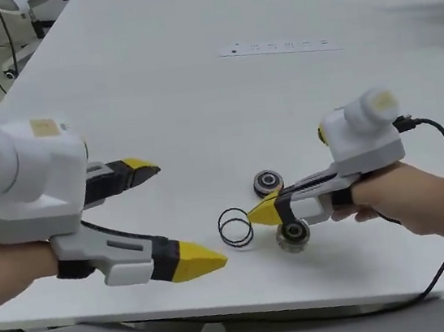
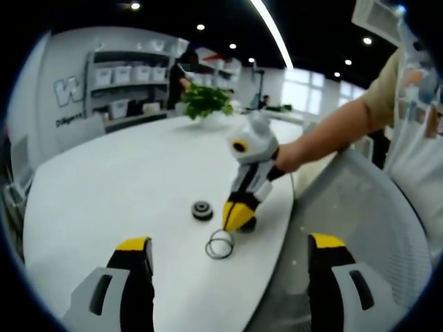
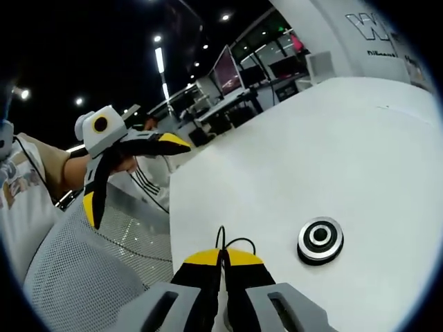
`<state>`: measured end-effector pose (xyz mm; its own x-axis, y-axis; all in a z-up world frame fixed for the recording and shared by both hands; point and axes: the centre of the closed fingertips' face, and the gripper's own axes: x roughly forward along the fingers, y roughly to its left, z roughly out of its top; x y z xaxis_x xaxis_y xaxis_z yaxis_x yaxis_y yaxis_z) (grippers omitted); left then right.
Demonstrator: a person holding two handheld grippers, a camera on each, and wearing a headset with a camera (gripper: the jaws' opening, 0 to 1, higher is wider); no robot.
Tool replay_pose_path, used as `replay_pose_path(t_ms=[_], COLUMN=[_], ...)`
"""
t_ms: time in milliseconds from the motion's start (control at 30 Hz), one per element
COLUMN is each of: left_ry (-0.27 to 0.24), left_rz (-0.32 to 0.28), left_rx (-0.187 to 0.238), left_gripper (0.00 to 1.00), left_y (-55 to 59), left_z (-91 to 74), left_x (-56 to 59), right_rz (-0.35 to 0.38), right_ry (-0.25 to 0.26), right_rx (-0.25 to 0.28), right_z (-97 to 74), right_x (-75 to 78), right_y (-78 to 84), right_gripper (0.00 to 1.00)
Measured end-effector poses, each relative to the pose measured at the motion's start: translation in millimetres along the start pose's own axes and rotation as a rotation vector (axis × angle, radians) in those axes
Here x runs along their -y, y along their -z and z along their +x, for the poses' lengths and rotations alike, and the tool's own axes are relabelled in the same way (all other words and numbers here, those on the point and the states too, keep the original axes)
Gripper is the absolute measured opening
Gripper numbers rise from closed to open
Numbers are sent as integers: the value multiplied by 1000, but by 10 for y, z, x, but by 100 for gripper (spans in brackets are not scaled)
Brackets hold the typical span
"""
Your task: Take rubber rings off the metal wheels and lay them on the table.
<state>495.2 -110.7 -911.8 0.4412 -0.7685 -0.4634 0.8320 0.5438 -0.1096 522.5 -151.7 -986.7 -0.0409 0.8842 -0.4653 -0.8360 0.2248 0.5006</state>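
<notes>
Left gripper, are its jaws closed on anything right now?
No, the left gripper has its yellow-tipped jaws wide apart in its own view, gripping nothing.

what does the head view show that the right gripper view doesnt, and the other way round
Head view adds: a second round metal wheel tucked under the right gripper, and a pale strip far up the table.

Right gripper view adds: the room behind, with ceiling lights and what looks like a screen.

Both share: the white table, the open left gripper, thin black rubber rings at the right gripper's shut yellow tips, and one round metal wheel with a dark centre.
</notes>
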Motion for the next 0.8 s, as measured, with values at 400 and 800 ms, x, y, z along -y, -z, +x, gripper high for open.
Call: replay_pose_path(t_ms=[400, 800], left_ry=[-2, 2], left_rz=[-17, -18], left_rx=[-10, -20], left_gripper=[93, 93], left_y=[67, 79], left_z=[3, 18], left_x=[-5, 2], right_rz=[9, -30], right_ry=[40, 71], right_rx=[-28, -43], right_z=[16, 24], right_x=[134, 163], right_y=[80, 110], right_gripper=[0, 11])
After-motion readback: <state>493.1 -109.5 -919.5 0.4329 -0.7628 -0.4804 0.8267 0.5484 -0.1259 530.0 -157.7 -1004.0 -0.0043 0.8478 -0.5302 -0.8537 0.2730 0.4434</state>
